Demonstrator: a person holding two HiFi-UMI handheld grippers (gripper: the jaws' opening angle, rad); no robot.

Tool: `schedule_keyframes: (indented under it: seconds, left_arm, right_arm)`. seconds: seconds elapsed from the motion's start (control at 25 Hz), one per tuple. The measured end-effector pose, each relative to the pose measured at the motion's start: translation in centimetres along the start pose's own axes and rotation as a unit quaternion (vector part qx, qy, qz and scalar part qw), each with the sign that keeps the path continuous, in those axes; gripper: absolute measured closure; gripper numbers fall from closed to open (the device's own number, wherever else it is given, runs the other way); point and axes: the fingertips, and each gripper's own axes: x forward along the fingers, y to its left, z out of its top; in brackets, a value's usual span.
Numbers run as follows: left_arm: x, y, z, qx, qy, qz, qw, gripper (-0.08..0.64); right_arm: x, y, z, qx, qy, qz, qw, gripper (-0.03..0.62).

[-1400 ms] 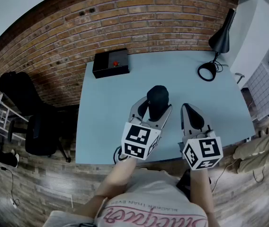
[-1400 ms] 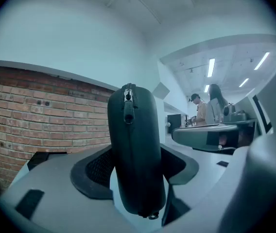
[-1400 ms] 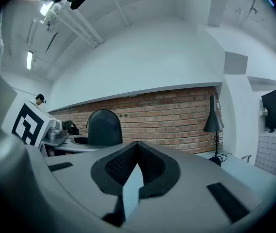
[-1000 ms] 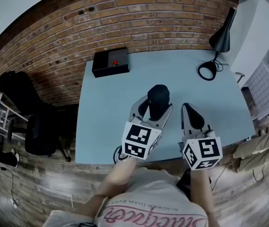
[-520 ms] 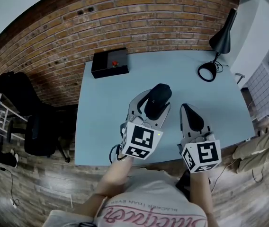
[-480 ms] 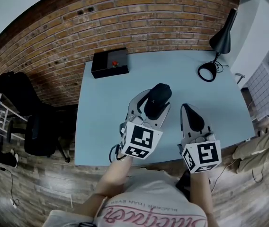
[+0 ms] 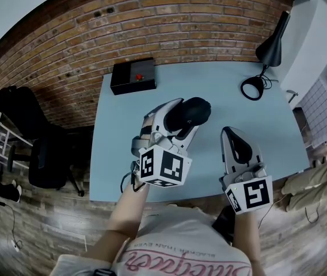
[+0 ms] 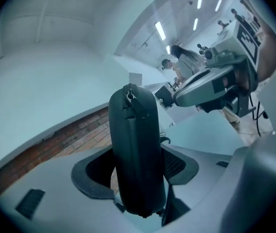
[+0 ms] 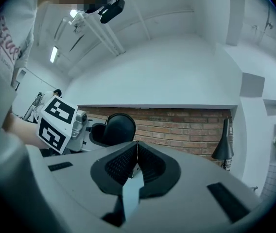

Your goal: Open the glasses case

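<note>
Over the middle of the desk (image 7: 221, 91), the left tool (image 7: 181, 117) holds the glasses case (image 7: 187, 112).

**Clearances**
- Far left corner of the desk: a black box with a red button (image 7: 133, 77).
- Far right corner of the desk: a black desk lamp (image 7: 267, 48) with a round base.
- The rest of the desk surface is bare on all sides of the two tools.
- Beyond the far edge of the desk: a brick wall (image 7: 169, 27).
- Off the left edge of the desk: a black office chair (image 7: 37, 148) on the wooden floor.
- At the near edge of the desk: the person, with both forearms reaching in over it.

**Left tool**
- In the left gripper view, the jaws stand wide apart and both pads press on the sides of the glasses case (image 8: 137, 154).
- The case lies along the tool's pointing line, and its free end sticks out well past the pads.
- A zipper pull (image 8: 128, 95) sits at that free end. The case is shut.

**Right tool**
- The right tool (image 7: 228, 132) is over the near right part of the desk and points toward the far edge.
- In the right gripper view, the pads (image 9: 150, 165) are pressed together with nothing between them.
- It is clear of the case, which shows in that view off to its left (image 9: 118, 130).
</note>
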Motion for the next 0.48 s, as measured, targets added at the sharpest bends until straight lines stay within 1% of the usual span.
schedule_keyframes:
  seconds: [0.16, 0.24, 0.4, 0.48]
  left_arm:
    - [-0.1, 1.1, 0.6, 0.06, -0.006, 0.022, 0.9979, 0.281]
    - [-0.2, 1.2, 0.7, 0.095, -0.008, 0.029, 0.9951, 0.279]
    - [-0.1, 1.1, 0.9, 0.173, -0.013, 0.042, 0.984, 0.279]
    - [-0.1, 1.2, 1.1, 0.194, -0.019, 0.05, 0.9796, 0.279]
  right_arm:
    - [0.1, 0.6, 0.1, 0.004, -0.008, 0.012, 1.0, 0.574]
    - [0.1, 1.1, 0.3, 0.005, -0.012, 0.021, 1.0, 0.574]
    - [0.5, 2.5, 0.4, 0.008, -0.014, 0.049, 0.999, 0.574]
    - [0.7, 3.2, 0.3, 0.008, -0.009, 0.063, 0.998, 0.574]
